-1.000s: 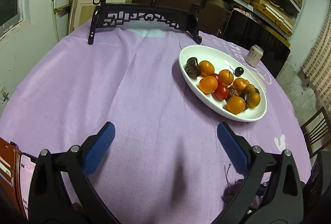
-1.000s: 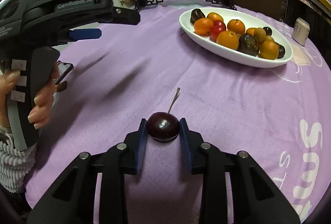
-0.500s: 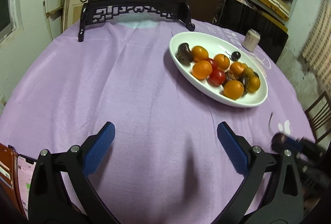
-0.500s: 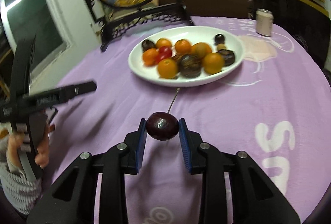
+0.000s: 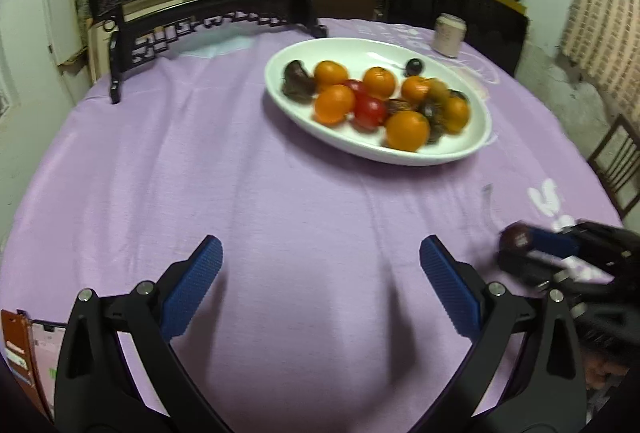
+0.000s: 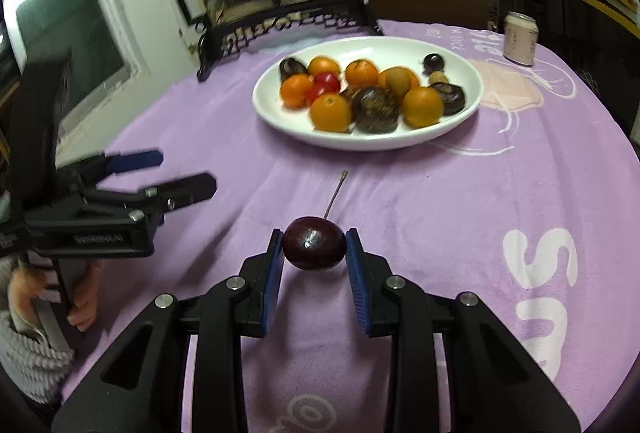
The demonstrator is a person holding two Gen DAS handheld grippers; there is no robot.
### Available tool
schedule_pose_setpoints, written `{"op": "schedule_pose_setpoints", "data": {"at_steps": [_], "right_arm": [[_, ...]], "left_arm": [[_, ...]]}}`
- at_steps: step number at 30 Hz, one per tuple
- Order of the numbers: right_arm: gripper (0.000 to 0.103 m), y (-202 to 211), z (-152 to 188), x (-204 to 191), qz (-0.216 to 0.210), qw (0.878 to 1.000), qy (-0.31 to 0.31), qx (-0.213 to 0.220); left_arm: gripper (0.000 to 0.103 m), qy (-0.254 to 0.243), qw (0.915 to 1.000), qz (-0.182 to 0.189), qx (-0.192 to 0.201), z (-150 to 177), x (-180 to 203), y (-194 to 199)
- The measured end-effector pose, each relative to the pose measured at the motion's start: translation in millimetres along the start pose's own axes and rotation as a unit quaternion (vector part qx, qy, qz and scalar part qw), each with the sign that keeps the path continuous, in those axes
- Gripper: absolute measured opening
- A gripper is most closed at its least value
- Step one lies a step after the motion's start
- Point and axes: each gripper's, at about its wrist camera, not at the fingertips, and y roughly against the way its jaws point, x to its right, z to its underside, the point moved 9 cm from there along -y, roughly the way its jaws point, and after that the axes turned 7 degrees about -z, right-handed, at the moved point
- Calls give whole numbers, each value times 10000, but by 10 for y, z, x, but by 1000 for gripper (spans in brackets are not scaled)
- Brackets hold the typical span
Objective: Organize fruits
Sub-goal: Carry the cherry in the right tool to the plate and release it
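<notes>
My right gripper (image 6: 314, 253) is shut on a dark red cherry (image 6: 314, 243) with a long stem and holds it above the purple cloth, short of the white oval dish (image 6: 460, 125). The dish holds several oranges, red tomatoes and dark fruits. In the left wrist view the dish (image 5: 332, 133) sits ahead to the right, and the right gripper (image 5: 532, 245) with the cherry (image 5: 516, 237) shows at the right edge. My left gripper (image 5: 320, 285) is open and empty over bare cloth; it also shows at the left of the right wrist view (image 6: 160, 173).
A black carved stand (image 6: 288, 21) with a round deer picture stands at the table's back. A pale can (image 6: 519, 39) stands behind the dish on the right. A phone and a brown wallet (image 5: 24, 349) lie at the near left edge. A wooden chair (image 5: 616, 161) stands off the table's right.
My right gripper has lifted the cherry off the cloth and carried it toward the dish. My left gripper has stayed open and shifted slightly.
</notes>
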Motion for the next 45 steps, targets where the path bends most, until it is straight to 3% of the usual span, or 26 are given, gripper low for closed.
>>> {"op": "schedule_pose_setpoints", "data": {"at_steps": [3,6,9,14,16,18,20,21,26,30,34,38,41,45], "right_arm": [[31,-30,42,-173,-59,9995,324,-25],[32,32,32,-321,123,9972,717,154],[32,33,40,-393,-36,9967,789,172],[32,76,25,-449,98,9947,972,327],[32,85,18,-449,128,9944,984,366],[32,71,24,-456,152,9943,985,371],[32,59,23,-446,192,9943,979,374],[32,68,18,-443,188,9944,958,394],[32,230,-146,-474,337,9902,1049,853],[32,363,-561,-369,415,9877,927,1192],[32,316,-1114,-134,569,9845,814,1446],[35,-117,-1382,195,655,9894,589,1157],[51,-425,-1363,472,650,9949,200,738],[51,-293,-1261,583,433,9949,-151,900]], "left_arm": [[101,-224,9984,516,-32,22,249,81],[99,-668,9963,534,33,76,479,156],[98,-720,9922,1010,-104,117,622,218],[94,-742,9911,1101,-99,119,665,257],[79,-681,9880,1372,-187,133,710,261],[52,-710,9832,1662,-247,160,805,297],[38,-782,9805,1792,-215,175,888,348],[36,-780,9800,1819,-207,169,899,357],[35,-529,9758,2114,-166,-25,884,449],[36,-750,9783,1932,9,-571,928,498],[39,-604,9804,1871,101,-1087,903,305],[74,-204,9885,1493,-79,-1309,752,-322],[77,353,9876,1504,-297,-1263,578,-637],[82,977,9836,1500,-214,-1238,236,-600]]}}
